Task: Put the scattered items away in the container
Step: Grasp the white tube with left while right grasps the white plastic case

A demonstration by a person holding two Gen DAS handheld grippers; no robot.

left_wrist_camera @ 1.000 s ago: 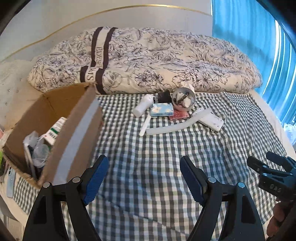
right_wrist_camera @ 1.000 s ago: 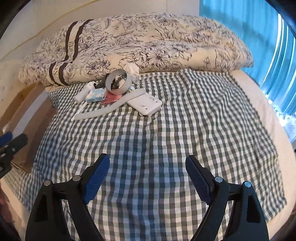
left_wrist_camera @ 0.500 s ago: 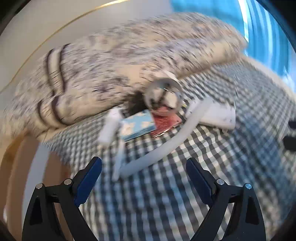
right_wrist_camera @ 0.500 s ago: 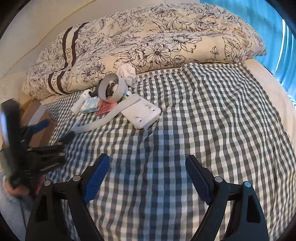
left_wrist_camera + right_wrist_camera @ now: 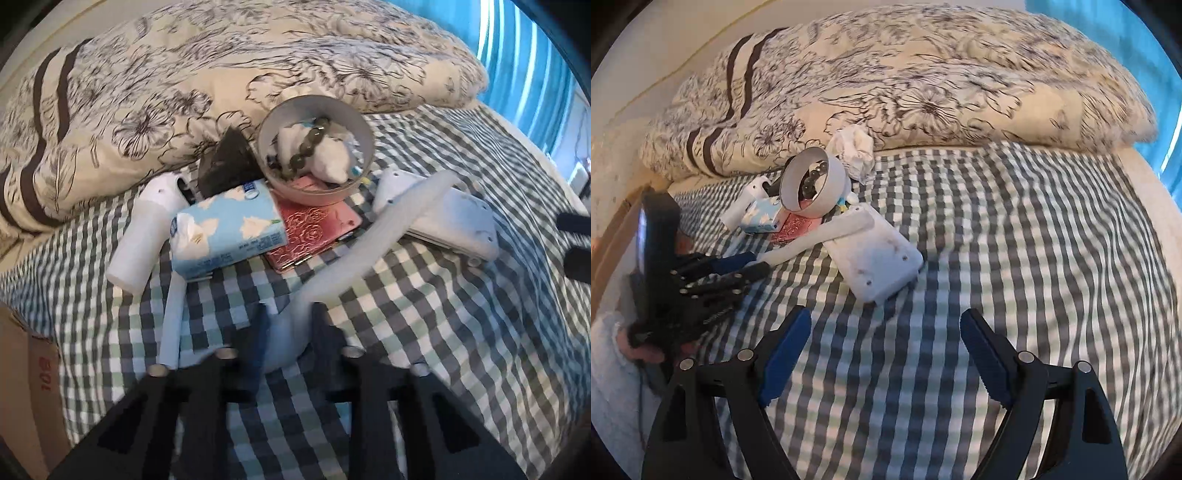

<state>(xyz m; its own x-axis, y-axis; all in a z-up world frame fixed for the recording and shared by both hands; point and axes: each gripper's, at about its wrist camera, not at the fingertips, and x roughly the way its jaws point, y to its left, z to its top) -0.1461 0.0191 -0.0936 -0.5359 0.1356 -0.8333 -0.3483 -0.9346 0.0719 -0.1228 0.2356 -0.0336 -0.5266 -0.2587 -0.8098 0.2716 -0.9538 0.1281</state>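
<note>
At six o'clock of the pile, left gripper pinches the white tube; next, lift it toward the cardboard box. Right gripper hangs spread.

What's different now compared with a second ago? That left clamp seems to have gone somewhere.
The left gripper swung away from the cardboard box, travelled to the pile and narrowed its jaws around the near end of the long white tube. The right gripper stayed open over the checked cloth. The bowl, tissue pack and white device haven't moved.
</note>
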